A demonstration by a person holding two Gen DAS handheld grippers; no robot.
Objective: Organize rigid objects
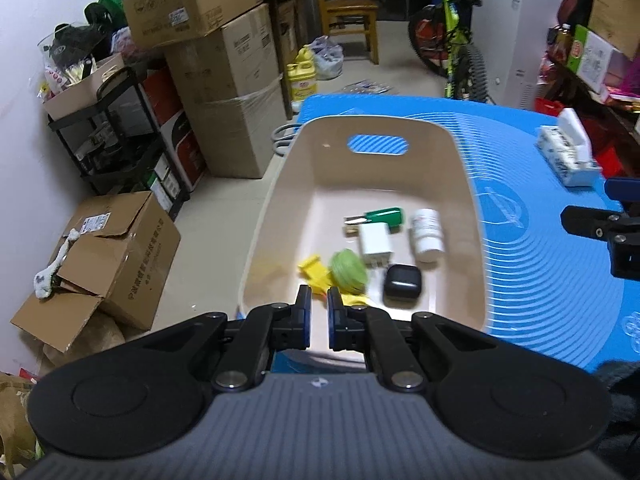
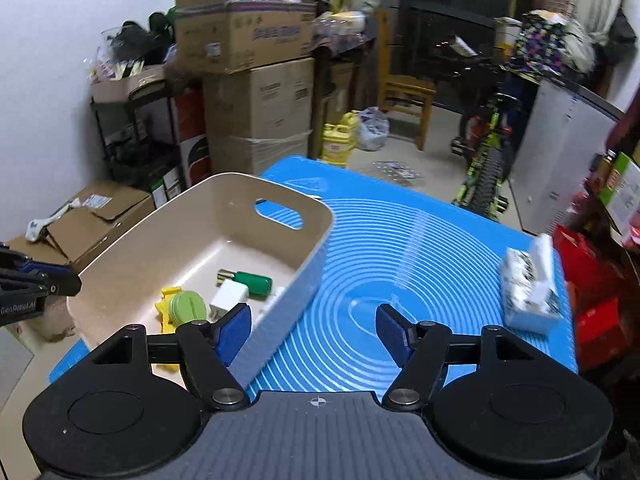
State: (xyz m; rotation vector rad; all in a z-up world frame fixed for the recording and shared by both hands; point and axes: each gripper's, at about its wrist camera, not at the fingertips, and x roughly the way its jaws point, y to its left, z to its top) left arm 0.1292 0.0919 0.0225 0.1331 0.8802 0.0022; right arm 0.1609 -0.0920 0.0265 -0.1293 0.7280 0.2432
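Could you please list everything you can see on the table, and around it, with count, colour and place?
bin: one, beige, on the mat's left part
mat: one, blue, covering the table
charger: one, white, in the bin
bottle: one, white, in the bin, right of the charger
case: one, black, in the bin, near end
green disc: one, in the bin, blurred
yellow piece: one, in the bin beside the disc
green tool: one, in the bin, far of the charger
tissue pack: one, white, mat's right edge
boxes: several, brown, stacked left
bicycle: one, green-black, behind
left tongs: shut, empty
right tongs: open, empty
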